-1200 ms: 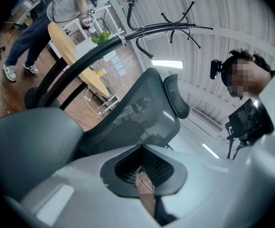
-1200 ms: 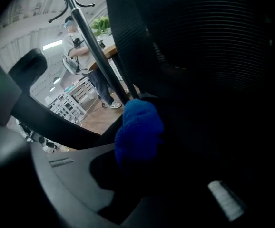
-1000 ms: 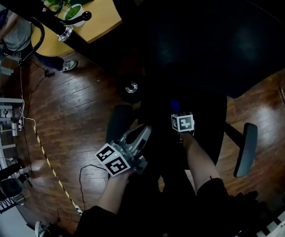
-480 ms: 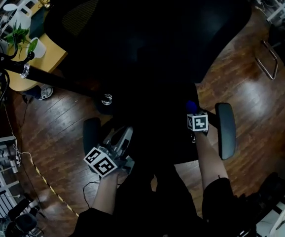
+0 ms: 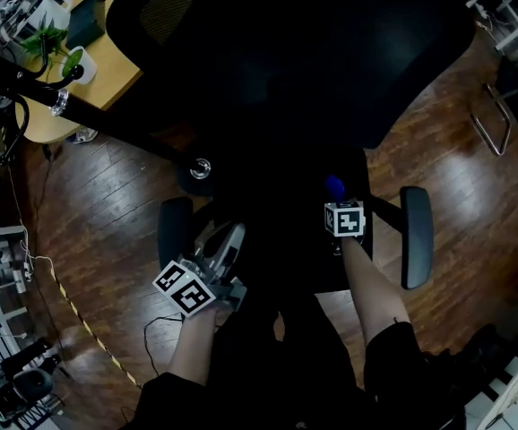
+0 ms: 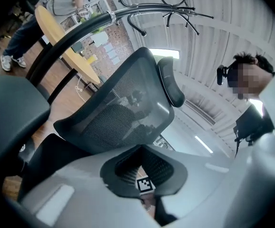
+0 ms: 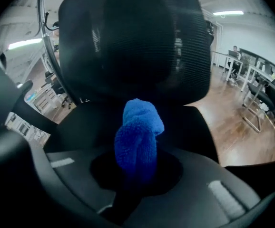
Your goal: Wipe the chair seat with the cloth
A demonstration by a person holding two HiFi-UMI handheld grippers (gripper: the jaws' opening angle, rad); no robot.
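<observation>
1. The left gripper sits low at the chair's left side, just beside the left armrest. The bare left forearm runs up to it from the bottom of the head view. It is tilted up: its own view looks past the seat edge at the mesh backrest and the headrest.
2. Its jaws are pressed together with nothing between them. Through the oval opening they form, only the backrest mesh and the other gripper's marker cube show.
3. The right gripper is held over the near part of the chair seat, with the right forearm straight behind it. It faces the backrest squarely.
4. Its jaws are clenched on the blue cloth.
5. Counted:
   - two grippers, each with one marker cube ( and);
   - one cloth;
   - one black office chair with two armrests, the right one at;
   - one coat stand;
   - one wooden desk.
6. The cloth is bunched into a roll. Its long axis runs along the jaws, and its free rounded end points forward at the backrest.
7. In the head view the blue tip shows just ahead of the right marker cube, above the seat. The pictures are too dark to tell whether it touches the seat.
8. The chair stands on a dark wooden floor.
</observation>
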